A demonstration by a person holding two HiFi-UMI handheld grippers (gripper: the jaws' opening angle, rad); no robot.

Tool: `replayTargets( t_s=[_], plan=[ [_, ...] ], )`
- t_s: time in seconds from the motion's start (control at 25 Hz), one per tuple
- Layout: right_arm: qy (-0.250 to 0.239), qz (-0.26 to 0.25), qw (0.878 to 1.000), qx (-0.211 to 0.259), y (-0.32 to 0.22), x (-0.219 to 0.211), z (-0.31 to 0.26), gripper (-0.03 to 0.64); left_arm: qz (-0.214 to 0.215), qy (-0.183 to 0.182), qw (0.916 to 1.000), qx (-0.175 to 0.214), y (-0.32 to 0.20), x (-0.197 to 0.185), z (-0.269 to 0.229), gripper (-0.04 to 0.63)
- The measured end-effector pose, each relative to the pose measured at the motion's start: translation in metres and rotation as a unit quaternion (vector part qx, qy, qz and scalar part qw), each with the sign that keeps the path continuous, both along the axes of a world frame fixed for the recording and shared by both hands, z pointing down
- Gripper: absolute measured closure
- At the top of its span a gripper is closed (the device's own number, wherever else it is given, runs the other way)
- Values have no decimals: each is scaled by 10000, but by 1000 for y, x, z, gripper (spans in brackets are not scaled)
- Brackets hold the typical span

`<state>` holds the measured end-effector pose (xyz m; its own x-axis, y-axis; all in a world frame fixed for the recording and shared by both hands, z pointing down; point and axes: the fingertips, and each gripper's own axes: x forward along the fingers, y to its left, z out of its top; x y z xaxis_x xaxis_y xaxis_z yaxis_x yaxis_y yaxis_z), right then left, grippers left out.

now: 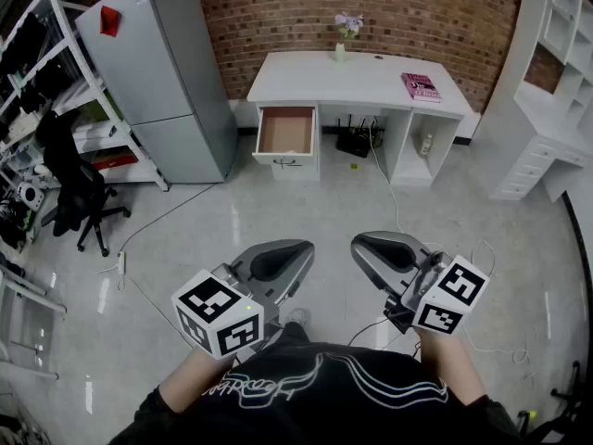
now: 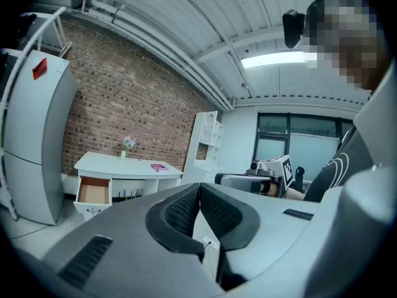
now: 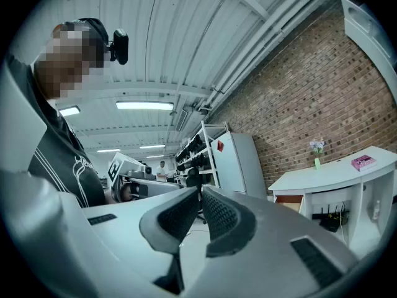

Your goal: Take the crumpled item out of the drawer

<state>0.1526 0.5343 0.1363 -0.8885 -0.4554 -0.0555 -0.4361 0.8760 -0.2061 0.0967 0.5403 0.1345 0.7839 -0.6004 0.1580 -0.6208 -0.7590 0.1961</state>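
A wide stretch of floor (image 1: 306, 202) lies between you and the white desk (image 1: 371, 86) against the brick wall (image 1: 371, 7). The fridge (image 1: 162, 72) bounds it on the left and the white shelf unit (image 1: 547, 109) on the right, with an office chair (image 1: 74, 188) and a thin cable (image 1: 139, 239) near the left edge.

The drawer (image 1: 285, 135) under the left end of the tabletop (image 1: 296, 72) stands pulled open, its front jutting out over the floor. Its brown inside shows, but from here you cannot tell whether the crumpled item lies in it.

You hold both grippers low and close to your body — side by side, well apart from the desk, pointing toward it. The left gripper (image 1: 298, 247) has its jaws closed with nothing between them; the right gripper (image 1: 363, 245) has its jaws together too, and empty.
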Motion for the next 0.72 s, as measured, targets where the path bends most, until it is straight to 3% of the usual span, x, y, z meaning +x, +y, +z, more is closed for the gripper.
replayTargets(
  t_s=[0.4, 0.72],
  plan=[
    [-4, -40, 9999, -125, 3, 4, 1, 563, -37, -67, 10000, -45, 5, 4, -3, 572],
    [53, -145, 9991, -388, -30, -21, 34, 563, -149, 56, 9996, -232, -31, -22, 29, 572]
  ],
)
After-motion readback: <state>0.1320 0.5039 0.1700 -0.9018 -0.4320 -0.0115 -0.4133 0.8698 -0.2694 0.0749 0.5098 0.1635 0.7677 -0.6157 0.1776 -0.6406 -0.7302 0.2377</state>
